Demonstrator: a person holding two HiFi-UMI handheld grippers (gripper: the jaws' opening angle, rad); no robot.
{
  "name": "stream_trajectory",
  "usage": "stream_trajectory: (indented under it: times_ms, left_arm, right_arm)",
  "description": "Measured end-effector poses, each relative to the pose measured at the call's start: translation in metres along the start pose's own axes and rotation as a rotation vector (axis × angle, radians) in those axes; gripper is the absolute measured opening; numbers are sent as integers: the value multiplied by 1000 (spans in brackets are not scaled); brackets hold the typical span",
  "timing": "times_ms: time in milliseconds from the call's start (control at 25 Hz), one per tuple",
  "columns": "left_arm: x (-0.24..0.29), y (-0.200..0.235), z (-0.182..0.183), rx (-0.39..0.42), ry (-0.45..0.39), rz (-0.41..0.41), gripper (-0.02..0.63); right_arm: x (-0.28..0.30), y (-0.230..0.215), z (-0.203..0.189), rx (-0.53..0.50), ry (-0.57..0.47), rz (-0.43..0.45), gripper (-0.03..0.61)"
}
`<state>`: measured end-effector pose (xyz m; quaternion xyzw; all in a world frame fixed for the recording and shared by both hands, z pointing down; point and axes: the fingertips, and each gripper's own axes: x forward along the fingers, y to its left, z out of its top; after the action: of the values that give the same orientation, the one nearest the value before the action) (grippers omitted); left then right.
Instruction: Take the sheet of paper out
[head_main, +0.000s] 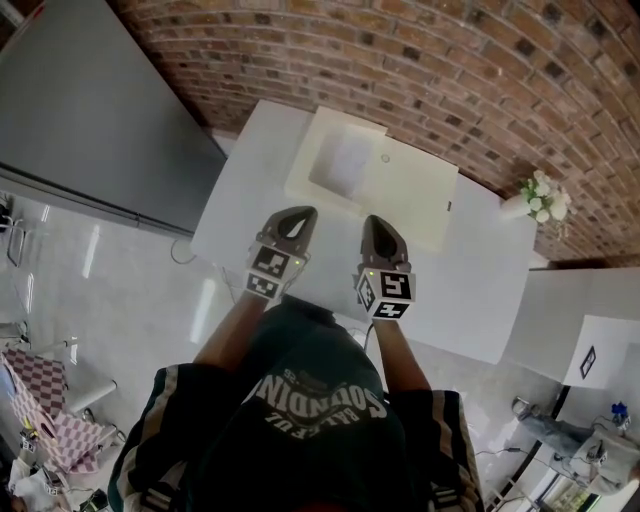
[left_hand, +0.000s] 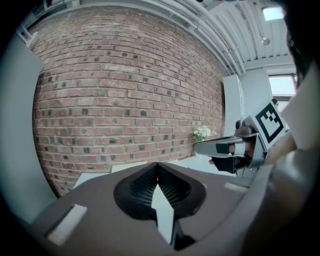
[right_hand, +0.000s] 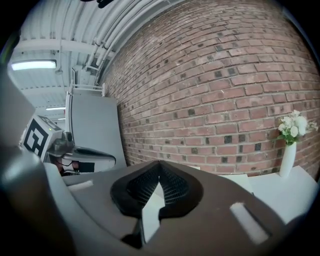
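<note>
L gripper (head_main: 298, 216) & R gripper (head_main: 376, 222) both pinched shut, empty, short of cream box (head_main: 412, 196); paper (head_main: 342, 162) prob in its recess. Open jaws first, nip one edge, pull flat

You have bare worktop (head_main: 248, 185) either side of the cream box (head_main: 405, 195); the brick wall (head_main: 400, 60) shuts off the far edge; a vase of flowers (head_main: 541, 198) crowds the right end; a grey cabinet (head_main: 90, 110) flanks the left.
</note>
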<state>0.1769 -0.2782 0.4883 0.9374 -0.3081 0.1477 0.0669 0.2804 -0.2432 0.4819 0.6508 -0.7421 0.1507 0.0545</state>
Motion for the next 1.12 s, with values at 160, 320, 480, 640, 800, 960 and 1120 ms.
stream_trajectory:
  times_ms: [160,320,480,640,800,960,1120]
  left_arm:
    - [11,7,2,5,1,-18,11]
    - [17,15,6,12,-2,-29,11]
    - [23,24,3,5,0,-30,11]
    - [29,29,4,-4,-5,-28,11]
    - [35,37,5,-5,-9,-18,11]
    - [41,41,2,-8,-2,-18,11]
    - [51,51,3,-15,4,-19,11]
  right_arm:
    - [14,-1,2,12,8,0,-15]
    - [27,0,7,14,8,5,-15]
    - [37,2,10,11,12,9,-15]
    - [44,-1,10,7,15,11,-15]
    - [55,-5,12,3,11,13,-15]
    - [65,-9,12,9,14,15,-15]
    - [79,-13,14,18,22,17,-14]
